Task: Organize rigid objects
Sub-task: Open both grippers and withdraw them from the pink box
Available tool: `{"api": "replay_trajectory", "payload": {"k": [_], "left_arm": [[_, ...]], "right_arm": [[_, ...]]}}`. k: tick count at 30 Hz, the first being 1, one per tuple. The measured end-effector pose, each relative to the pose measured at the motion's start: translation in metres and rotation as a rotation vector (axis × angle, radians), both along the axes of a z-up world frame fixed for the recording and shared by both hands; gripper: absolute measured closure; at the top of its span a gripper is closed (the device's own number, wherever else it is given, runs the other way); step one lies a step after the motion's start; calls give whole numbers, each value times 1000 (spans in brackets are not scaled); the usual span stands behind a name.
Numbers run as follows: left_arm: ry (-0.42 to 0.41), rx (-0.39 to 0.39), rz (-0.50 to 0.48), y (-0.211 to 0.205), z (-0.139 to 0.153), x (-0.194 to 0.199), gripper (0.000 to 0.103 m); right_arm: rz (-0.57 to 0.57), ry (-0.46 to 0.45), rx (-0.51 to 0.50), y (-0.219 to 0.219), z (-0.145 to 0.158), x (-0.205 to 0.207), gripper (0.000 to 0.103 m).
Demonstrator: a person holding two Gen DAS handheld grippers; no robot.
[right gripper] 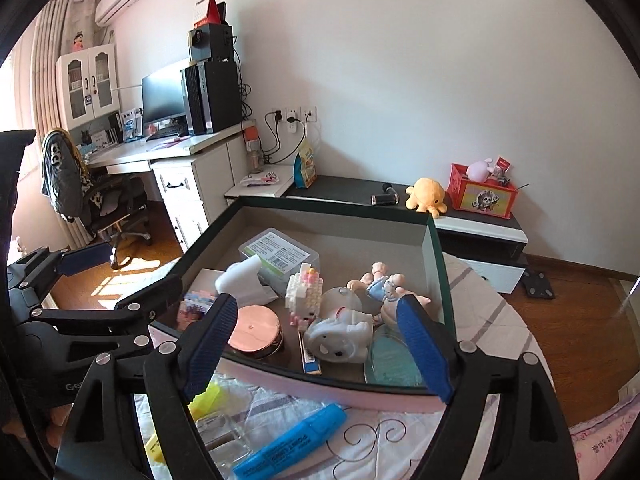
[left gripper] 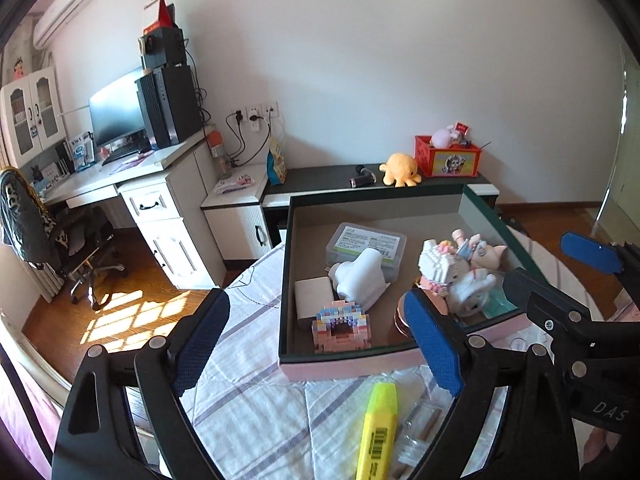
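A dark-rimmed pink box (left gripper: 348, 360) (right gripper: 320, 382) lies on the striped bedsheet. It holds a labelled clear case (left gripper: 366, 246), a white figure (left gripper: 362, 280), a pastel block model (left gripper: 342, 330), a rose-gold compact (right gripper: 254, 330), a block kitty (right gripper: 304, 296), a pig doll (right gripper: 384, 284), a white toy (right gripper: 340, 338) and a teal disc (right gripper: 392, 360). On the sheet in front lie a yellow highlighter (left gripper: 380, 428), a blue highlighter (right gripper: 292, 444) and a clear plastic piece (left gripper: 416, 428). My left gripper (left gripper: 320, 344) and right gripper (right gripper: 316, 348) both hover open at the box's near edge, nothing between the pads.
Behind the box a low dark-topped cabinet (left gripper: 320, 184) carries an orange octopus plush (left gripper: 400, 170), a red crate (left gripper: 446, 156) and a small black roller. A white desk with monitor and a draped office chair (left gripper: 48, 232) stand left. Wooden floor surrounds the bed.
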State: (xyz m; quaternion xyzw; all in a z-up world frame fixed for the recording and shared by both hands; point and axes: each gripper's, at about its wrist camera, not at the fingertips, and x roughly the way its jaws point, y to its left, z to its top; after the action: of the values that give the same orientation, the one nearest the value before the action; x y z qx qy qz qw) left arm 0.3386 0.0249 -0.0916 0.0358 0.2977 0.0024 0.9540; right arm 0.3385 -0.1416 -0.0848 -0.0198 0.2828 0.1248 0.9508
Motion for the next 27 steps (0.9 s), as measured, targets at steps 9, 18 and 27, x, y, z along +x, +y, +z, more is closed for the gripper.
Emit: {"api": "replay_trajectory", "payload": {"k": [9, 18, 27], "left_arm": [[-257, -19, 61, 2, 66, -137, 1], [-387, -37, 56, -1, 97, -240, 0], [-438, -45, 38, -5, 103, -294, 0]], "right_arm": [[-32, -196, 39, -3, 66, -125, 14], [-85, -368, 48, -4, 100, -238, 0], [-97, -418, 54, -7, 104, -295, 0]]}}
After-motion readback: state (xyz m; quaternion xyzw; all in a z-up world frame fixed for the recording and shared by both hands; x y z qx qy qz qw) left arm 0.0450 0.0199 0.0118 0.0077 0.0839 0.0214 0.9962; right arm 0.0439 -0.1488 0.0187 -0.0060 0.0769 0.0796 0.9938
